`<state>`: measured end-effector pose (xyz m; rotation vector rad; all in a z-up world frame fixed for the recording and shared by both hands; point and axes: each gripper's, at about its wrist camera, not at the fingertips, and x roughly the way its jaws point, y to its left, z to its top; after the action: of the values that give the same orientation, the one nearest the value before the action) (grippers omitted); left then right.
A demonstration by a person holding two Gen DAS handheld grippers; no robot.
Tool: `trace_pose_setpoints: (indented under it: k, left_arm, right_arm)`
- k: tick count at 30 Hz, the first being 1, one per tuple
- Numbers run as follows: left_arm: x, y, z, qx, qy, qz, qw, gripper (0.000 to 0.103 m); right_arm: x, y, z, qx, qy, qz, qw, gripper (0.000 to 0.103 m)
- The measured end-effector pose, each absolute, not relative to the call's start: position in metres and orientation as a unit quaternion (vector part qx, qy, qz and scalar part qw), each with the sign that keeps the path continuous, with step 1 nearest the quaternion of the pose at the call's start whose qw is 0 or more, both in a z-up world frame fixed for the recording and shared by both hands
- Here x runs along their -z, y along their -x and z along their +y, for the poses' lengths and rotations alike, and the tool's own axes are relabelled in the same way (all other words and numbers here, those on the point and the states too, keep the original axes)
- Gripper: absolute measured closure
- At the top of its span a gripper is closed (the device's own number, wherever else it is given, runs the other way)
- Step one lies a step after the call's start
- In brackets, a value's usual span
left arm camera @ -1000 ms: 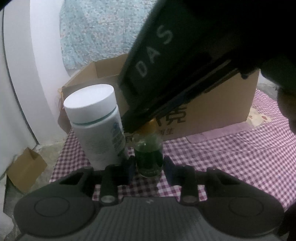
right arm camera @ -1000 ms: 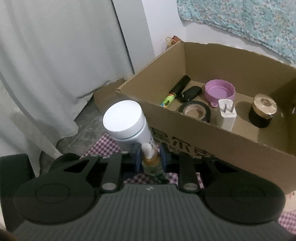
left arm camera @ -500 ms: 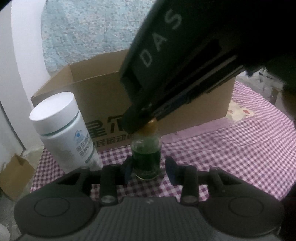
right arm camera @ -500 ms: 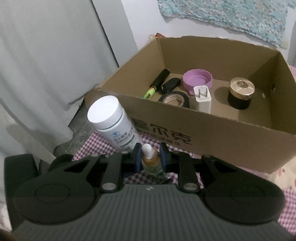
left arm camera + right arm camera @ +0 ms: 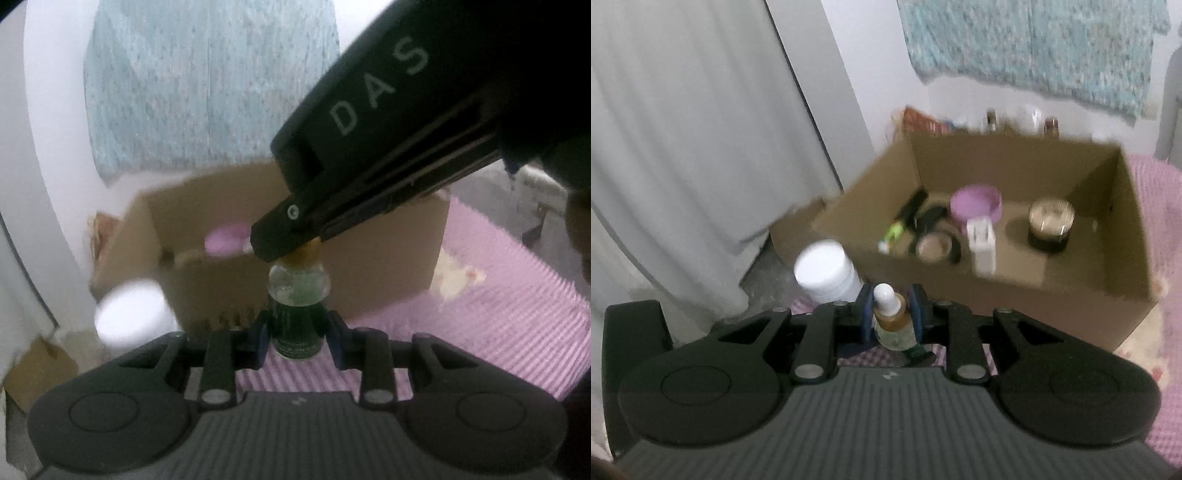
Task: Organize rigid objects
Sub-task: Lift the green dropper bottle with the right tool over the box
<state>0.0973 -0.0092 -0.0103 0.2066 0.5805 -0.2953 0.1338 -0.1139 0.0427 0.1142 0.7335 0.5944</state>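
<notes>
Cardboard box [image 5: 1015,295], one, open-topped, right of centre. Inside: one purple bowl [image 5: 977,201], one tape roll [image 5: 936,247], one white plug [image 5: 982,243], one gold-lidded jar [image 5: 1051,225], one black marker [image 5: 905,221]. Lower left of it, one white-capped bottle [image 5: 823,266]. Low centre, one dropper bottle [image 5: 892,325], green-filled. Right gripper [image 5: 890,314] nearly closed, clamped on the amber neck. Left gripper [image 5: 298,332] narrowly parted, just closing a touch, pads flanking the bottle's body; contact unclear through blur.
</notes>
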Motion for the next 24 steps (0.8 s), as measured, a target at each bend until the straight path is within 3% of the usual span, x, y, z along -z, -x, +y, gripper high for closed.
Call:
trace_pose_setpoints:
  k: [7,11,24]
  left_arm:
    - [-0.03,-0.135,-0.03,0.162,-0.086,0.26,0.948,0.07]
    - [-0.033,-0.176,-0.041,0.184,-0.053,0.294,0.936,0.07]
    - [0.018,-0.257,-0.072,0.196,-0.019,0.416,0.888,0.07]
  right_arm:
    - [-0.093,-0.151,-0.141,-0.284,-0.051,0.296,0.911,0.084]
    - [-0.099,-0.184,-0.16,-0.273,-0.061,0.307,0.91,0.084]
    - [-0.026,-0.276,-0.201,-0.256,-0.113,0.395,0.875,0.083]
